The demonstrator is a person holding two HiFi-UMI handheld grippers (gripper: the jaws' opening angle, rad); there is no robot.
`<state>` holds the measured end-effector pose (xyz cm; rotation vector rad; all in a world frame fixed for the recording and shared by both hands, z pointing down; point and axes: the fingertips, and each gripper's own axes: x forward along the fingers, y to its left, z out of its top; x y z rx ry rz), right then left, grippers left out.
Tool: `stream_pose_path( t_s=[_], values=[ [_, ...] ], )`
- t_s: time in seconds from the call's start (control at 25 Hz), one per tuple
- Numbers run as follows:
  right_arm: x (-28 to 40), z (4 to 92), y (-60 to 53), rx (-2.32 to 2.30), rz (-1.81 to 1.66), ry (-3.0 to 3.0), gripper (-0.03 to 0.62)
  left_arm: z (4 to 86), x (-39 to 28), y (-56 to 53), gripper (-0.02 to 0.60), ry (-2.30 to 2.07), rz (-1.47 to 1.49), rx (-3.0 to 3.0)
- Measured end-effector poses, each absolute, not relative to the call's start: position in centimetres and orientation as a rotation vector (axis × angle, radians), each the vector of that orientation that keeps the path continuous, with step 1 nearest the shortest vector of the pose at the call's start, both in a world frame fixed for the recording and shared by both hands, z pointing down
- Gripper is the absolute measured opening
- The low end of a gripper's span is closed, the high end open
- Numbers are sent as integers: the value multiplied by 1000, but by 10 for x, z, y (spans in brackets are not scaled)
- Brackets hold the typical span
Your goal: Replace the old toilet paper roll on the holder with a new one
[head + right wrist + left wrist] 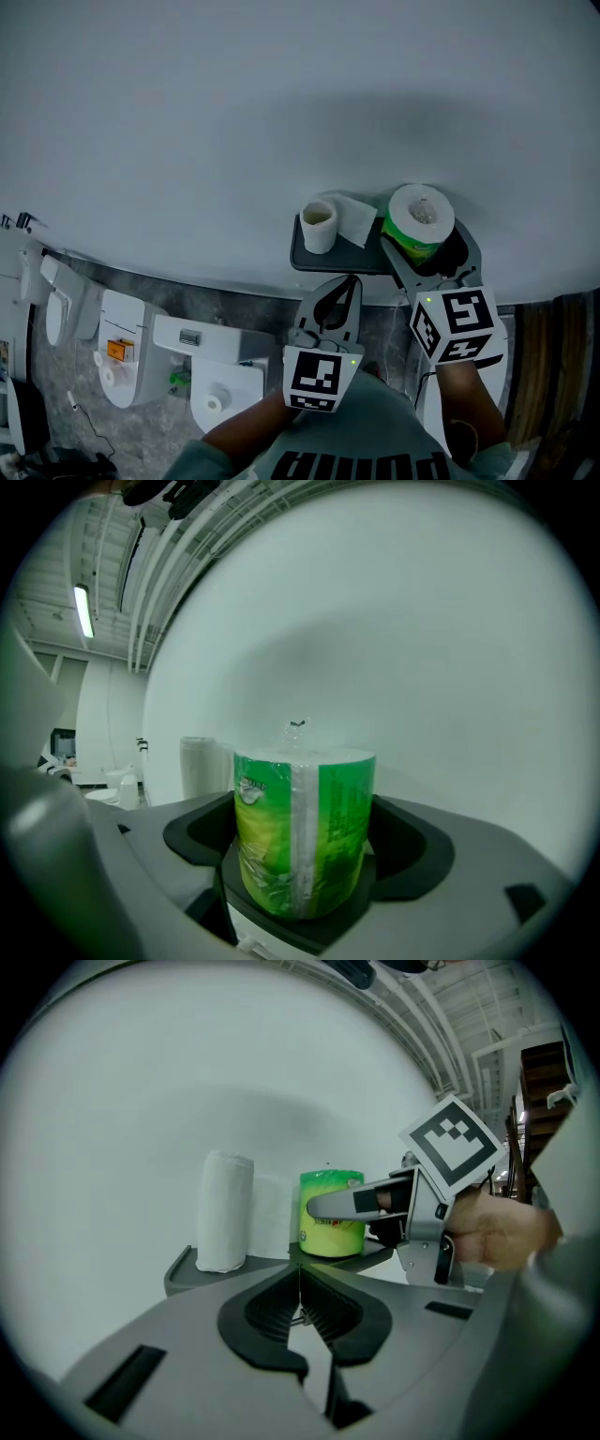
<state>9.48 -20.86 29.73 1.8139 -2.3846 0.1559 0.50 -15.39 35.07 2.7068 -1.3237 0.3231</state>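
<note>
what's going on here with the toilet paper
A person works two hand-held grippers at a wall shelf. The right hand-held gripper has its jaws wide apart around a green-wrapped new roll standing on the shelf. The left hand-held gripper hangs shut and empty just short of the shelf, where a thinner white roll stands upright.

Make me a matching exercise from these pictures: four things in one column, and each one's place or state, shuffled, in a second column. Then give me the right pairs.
Things
1. left tool
2. right tool
3. white roll
4. green-wrapped roll

Place or state
A. stands at the right end of the shelf in the head view
B. jaws together, nothing between them
C. stands at the shelf's left end in the head view
D. jaws apart, one on each side of a roll

Pairs: 1-B, 2-D, 3-C, 4-A
</note>
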Motion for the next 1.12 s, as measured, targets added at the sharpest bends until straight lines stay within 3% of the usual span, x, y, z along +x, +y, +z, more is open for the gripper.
stream_pose_path(
  t_s=[0.56,1.12],
  values=[
    [106,284,-188,1925,170,-2432,414,354,10,-144,9,-1282,322,2728],
    [184,277,-142,2212,268,-2365,413,356,56,-121,9,-1126,342,2811]
  ],
)
